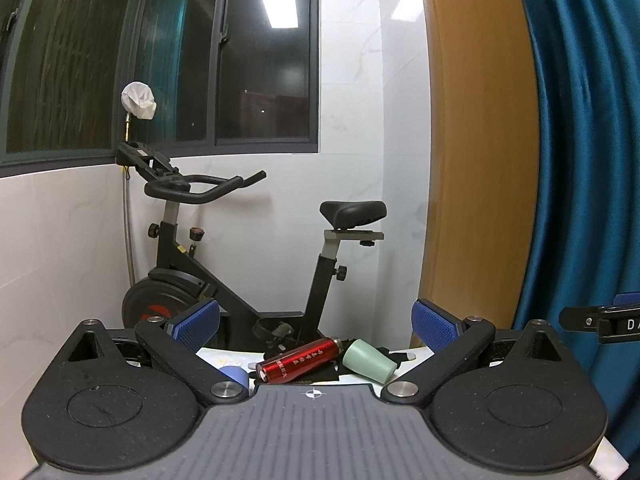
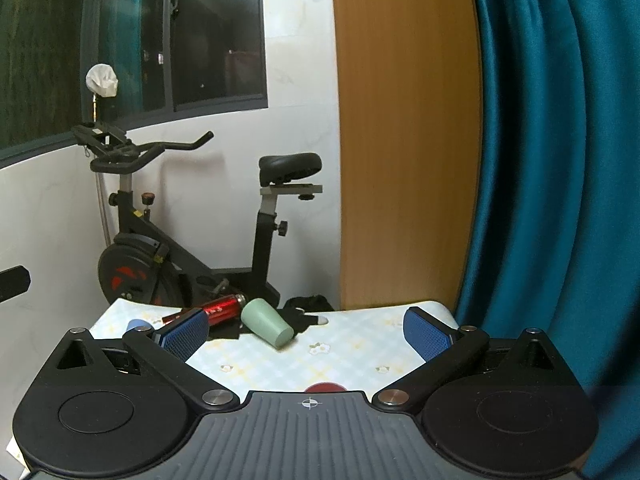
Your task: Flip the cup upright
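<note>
Ahead of my right gripper [image 2: 306, 330], on the tabletop [image 2: 352, 356] covered with a pale checked, flower-printed cloth, the pale green tapered plastic cup [image 2: 267, 322] lies on its side. Its wider mouth points away from me and to the left, its narrower closed base toward me and to the right. It sits between the lines of my two blue-padded fingers [image 2: 186, 334], nearer the left one and well beyond the tips. My right jaws stand wide apart and hold nothing.

Just left of the cup, a shiny red metal cylinder bottle [image 2: 222, 307] with printed characters also lies on its side, its far end close to the cup's mouth. Both rest partly over a black cloth-like item [image 2: 308, 308] that spreads behind and to the right of the cup. Farther left, near my left finger, a small light blue rounded object [image 2: 138, 325] peeks up. A red round shape [image 2: 326, 387] shows at the near edge, mostly hidden by my own body.

From my left gripper [image 1: 316, 322], the same cup [image 1: 370, 364] lies ahead and slightly right of centre, the red bottle [image 1: 300, 364] beside it. These jaws too are spread wide and empty.

Beyond the tabletop stands a black exercise bike [image 2: 176, 248] against the white tiled wall, with a teal curtain [image 2: 560, 160] off to the right.
</note>
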Demonstrator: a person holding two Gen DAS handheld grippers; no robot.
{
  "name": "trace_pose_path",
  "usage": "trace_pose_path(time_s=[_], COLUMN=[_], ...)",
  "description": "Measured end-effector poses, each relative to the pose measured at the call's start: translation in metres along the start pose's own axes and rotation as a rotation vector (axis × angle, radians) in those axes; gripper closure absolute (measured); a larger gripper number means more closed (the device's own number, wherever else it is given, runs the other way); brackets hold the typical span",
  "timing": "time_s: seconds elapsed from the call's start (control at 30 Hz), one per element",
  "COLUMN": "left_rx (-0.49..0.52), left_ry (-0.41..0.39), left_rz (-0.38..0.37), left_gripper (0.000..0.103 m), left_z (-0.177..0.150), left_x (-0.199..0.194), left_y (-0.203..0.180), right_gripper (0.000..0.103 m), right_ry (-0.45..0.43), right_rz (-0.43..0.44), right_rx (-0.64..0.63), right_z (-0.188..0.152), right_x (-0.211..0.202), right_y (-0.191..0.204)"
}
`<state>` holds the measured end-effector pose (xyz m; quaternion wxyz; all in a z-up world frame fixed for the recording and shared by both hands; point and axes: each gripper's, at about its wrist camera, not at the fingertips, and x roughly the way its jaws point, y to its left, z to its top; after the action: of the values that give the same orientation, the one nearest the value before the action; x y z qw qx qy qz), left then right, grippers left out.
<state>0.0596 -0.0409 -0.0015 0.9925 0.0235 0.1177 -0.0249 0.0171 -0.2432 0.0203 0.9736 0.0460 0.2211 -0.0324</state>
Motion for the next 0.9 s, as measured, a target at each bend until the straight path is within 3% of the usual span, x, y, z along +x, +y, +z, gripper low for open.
trace_pose_path(time_s=[0.9], left_rx=[-0.005], left_ry=[0.0], left_rz=[-0.002], left_gripper=[0.0], left_z=[0.0011], left_x=[-0.0022], left_y=[-0.0006], right_gripper=[0.0], right_ry=[-0.028], right_rz=[0.001], right_rx=[0.01], right_z=[0.0019], right_x=[-0.0054], right_y=[0.001])
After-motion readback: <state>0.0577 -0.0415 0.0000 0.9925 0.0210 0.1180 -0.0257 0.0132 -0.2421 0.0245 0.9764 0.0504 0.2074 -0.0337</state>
